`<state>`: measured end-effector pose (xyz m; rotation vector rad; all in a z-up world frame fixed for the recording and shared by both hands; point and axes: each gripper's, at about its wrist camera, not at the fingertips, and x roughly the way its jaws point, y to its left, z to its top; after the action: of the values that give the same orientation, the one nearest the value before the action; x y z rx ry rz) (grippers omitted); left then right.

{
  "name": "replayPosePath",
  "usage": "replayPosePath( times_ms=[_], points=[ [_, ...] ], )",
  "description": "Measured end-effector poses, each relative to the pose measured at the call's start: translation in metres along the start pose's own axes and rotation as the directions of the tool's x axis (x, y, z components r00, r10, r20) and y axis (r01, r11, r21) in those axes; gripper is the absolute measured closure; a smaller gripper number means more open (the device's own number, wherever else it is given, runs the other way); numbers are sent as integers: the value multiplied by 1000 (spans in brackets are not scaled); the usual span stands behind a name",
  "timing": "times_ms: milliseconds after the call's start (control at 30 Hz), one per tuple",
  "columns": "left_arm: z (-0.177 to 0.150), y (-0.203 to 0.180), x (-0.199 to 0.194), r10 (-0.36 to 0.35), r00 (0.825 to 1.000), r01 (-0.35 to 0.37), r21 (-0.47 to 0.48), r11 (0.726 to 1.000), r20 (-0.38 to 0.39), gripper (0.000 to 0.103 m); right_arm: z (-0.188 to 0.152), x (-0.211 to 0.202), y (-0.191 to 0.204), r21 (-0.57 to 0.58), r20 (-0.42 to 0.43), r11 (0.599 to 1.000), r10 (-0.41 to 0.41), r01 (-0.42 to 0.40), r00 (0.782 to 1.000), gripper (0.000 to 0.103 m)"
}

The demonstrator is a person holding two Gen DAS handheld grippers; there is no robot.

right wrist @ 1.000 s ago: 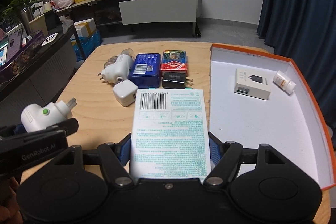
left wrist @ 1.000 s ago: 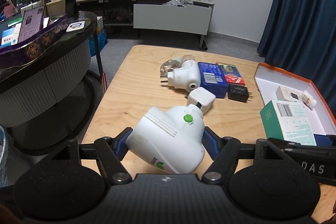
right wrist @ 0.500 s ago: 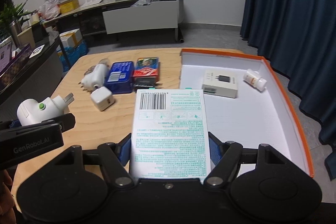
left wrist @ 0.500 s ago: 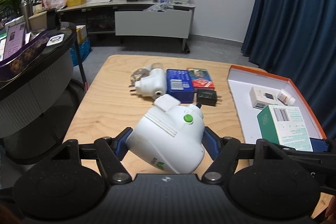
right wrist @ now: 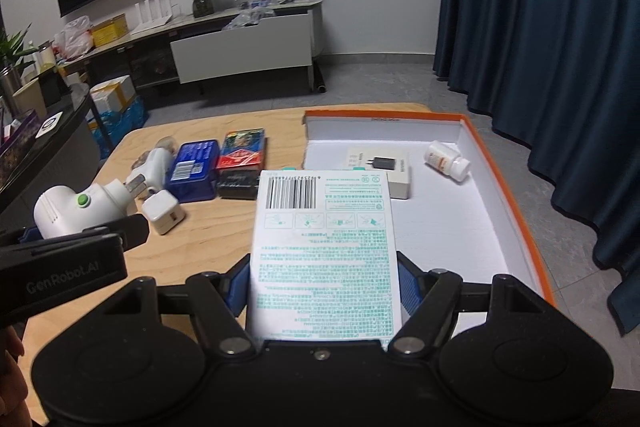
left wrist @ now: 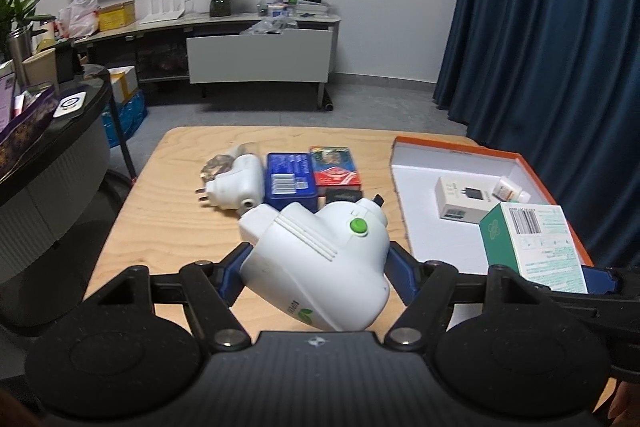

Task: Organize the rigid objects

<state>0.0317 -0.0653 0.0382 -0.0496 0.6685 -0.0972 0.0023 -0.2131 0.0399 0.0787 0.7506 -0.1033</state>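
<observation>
The left gripper (left wrist: 316, 267) clamps a rounded white plastic plug-in device with a green button (left wrist: 320, 263) above the light wooden table (left wrist: 160, 227). The right gripper (right wrist: 324, 275) grips a flat white carton printed in green with a barcode (right wrist: 324, 247) — held over the near left edge of the orange-rimmed white tray (right wrist: 508, 187), where a small white charger box (right wrist: 384, 163) and a white pill bottle (right wrist: 446, 159) lie.
</observation>
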Motion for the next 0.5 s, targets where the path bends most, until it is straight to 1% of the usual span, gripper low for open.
replayPosePath(
  times_ms=[500],
  points=[
    [8,-44,15,-81,997,81,48,996,-7,31,2,-1,-45,54,7,996,-78,78,997,19]
  ],
)
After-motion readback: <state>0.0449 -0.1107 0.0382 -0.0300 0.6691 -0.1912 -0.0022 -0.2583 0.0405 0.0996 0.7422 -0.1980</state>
